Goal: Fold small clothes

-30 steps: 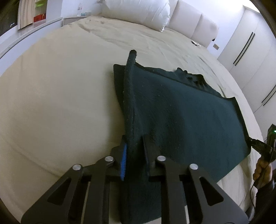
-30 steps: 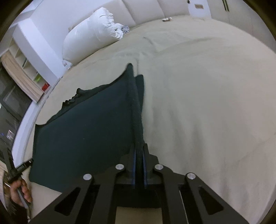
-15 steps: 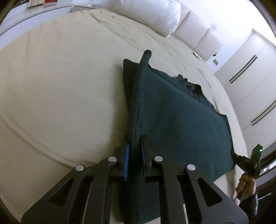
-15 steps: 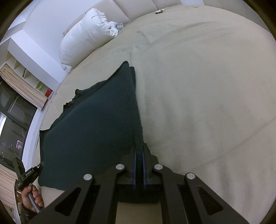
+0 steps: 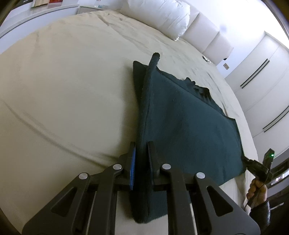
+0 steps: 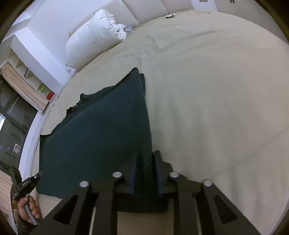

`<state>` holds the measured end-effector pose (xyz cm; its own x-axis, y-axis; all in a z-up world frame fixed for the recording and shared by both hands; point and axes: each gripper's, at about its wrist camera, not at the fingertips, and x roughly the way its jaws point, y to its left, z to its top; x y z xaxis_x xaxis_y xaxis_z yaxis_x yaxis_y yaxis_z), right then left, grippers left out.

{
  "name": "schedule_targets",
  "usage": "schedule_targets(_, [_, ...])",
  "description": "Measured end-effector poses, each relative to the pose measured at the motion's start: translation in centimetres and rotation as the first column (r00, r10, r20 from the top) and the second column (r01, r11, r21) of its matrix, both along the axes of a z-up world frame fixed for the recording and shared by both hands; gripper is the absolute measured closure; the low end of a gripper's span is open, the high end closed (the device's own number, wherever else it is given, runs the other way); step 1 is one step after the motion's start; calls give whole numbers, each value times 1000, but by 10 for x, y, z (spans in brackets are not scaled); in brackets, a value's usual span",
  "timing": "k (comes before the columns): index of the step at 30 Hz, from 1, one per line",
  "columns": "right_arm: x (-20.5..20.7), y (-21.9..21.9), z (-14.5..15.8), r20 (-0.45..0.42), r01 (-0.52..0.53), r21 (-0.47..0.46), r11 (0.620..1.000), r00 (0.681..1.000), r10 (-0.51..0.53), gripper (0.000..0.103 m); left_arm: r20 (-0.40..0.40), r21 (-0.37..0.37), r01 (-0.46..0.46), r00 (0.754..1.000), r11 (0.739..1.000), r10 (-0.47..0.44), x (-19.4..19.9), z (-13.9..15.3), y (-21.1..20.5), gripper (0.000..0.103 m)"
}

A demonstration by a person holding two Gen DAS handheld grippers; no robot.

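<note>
A dark green garment (image 5: 187, 126) lies folded on the beige bed (image 5: 63, 90), with one corner of its fold sticking up at the far end. My left gripper (image 5: 141, 146) is shut on the garment's near left edge, which runs up between its fingers. My right gripper (image 6: 147, 157) is opening at the garment (image 6: 101, 130)'s right edge. The dark cloth still lies between its parted jaws, and the pads stand off it. Each gripper appears small in the other's view, in a hand: the right gripper (image 5: 252, 165) and the left gripper (image 6: 33, 179).
A white pillow (image 5: 162, 16) and a padded headboard (image 5: 213, 38) stand at the far end of the bed. White wardrobe doors (image 5: 261, 76) line one side. Shelves and a curtained window (image 6: 21, 90) line the other. A small striped item (image 6: 128, 29) lies by the pillow.
My right gripper's jaws have spread apart from a tight pinch on the cloth edge. My left gripper has shifted a little along the bed and rolled slightly, still pinching the cloth.
</note>
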<state>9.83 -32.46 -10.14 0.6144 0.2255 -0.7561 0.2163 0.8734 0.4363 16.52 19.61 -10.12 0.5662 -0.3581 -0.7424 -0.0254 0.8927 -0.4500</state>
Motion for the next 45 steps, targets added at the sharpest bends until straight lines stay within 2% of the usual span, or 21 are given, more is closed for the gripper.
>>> schedule_targets(4, [1, 7, 10, 40, -10, -24, 1000, 999, 11, 67, 8, 33, 11, 1000, 999, -11, -9, 1, -4, 97])
schedule_targets(9, [5, 14, 11, 32, -10, -62, 998, 999, 12, 67, 16, 36, -15, 1000, 999, 15, -18, 6, -4, 99])
schedule_targets(13, [9, 19, 8, 10, -21, -90, 996, 1000, 22, 65, 1, 22, -25, 1000, 999, 25, -26, -4, -2, 99])
schedule_targets(17, [8, 19, 11, 9, 9, -104, 995, 1000, -9, 61, 6, -30, -29, 1000, 999, 29, -24, -7, 5, 95])
schedule_targets(18, [7, 18, 14, 21, 28, -113, 993, 999, -26, 60, -3, -27, -28, 1000, 999, 28, -23, -6, 7, 90])
schedule_targets(21, [1, 17, 34, 87, 66, -114, 991, 995, -56, 60, -9, 16, -74, 997, 997, 74, -24, 6, 14, 79])
schedule_targets(22, [0, 19, 42, 120, 62, -104, 993, 992, -49, 60, -8, 31, -97, 995, 995, 98, -24, 11, 17, 78])
schedule_targets(24, [1, 26, 56, 175, 26, -93, 995, 985, -10, 60, 19, 107, -188, 982, 976, 187, -29, 32, 24, 78])
schedule_targets(26, [12, 38, 61, 199, -44, -52, 998, 979, 54, 60, 65, 116, -212, 977, 970, 205, -31, 47, 22, 78])
schedule_targets(27, [20, 44, 60, 200, -82, -23, 996, 976, 85, 60, 96, 122, -193, 979, 974, 182, -28, 58, 13, 78])
schedule_targets(29, [38, 58, 56, 210, -160, 62, 985, 967, 144, 60, 130, 129, -79, 990, 988, 62, -11, 70, -19, 78])
schedule_targets(31, [62, 76, 47, 229, -253, 169, 953, 950, 212, 59, 140, 133, 22, 989, 991, -41, 10, 71, -52, 78])
schedule_targets(33, [81, 89, 37, 219, -293, 215, 932, 944, 246, 59, 139, 167, 68, 986, 984, -92, 35, 63, -78, 78])
schedule_targets(34, [95, 97, 28, 217, -321, 268, 908, 939, 268, 58, 107, 180, 81, 989, 980, -101, 53, 52, -89, 78])
schedule_targets(37, [118, 105, 4, 179, -315, 347, 883, 947, 268, 58, 72, 209, 69, 994, 976, -86, 88, 25, -96, 78])
schedule_targets(38, [126, 103, -4, 160, -304, 368, 879, 952, 262, 59, 53, 210, 67, 995, 975, -80, 94, 16, -93, 78])
schedule_targets(39, [132, 97, -10, 158, -283, 388, 877, 958, 240, 61, 53, 136, 65, 996, 989, -73, 98, 7, -81, 78])
schedule_targets(40, [139, 83, -16, 173, -258, 430, 865, 964, 202, 68, 64, 97, 64, 996, 993, -70, 100, 5, -75, 78])
schedule_targets(41, [141, 73, -18, 180, -238, 456, 858, 968, 173, 71, 73, 65, 67, 995, 996, -72, 99, 3, -67, 78])
schedule_targets(43, [143, 42, -23, 194, -152, 506, 849, 979, 60, 71, 93, 28, 82, 992, 996, -84, 97, 0, -54, 78])
schedule_targets(45, [137, 5, -34, 188, -42, 543, 838, 979, -73, 71, 107, -43, 88, 991, 995, -83, 98, -6, -43, 78])
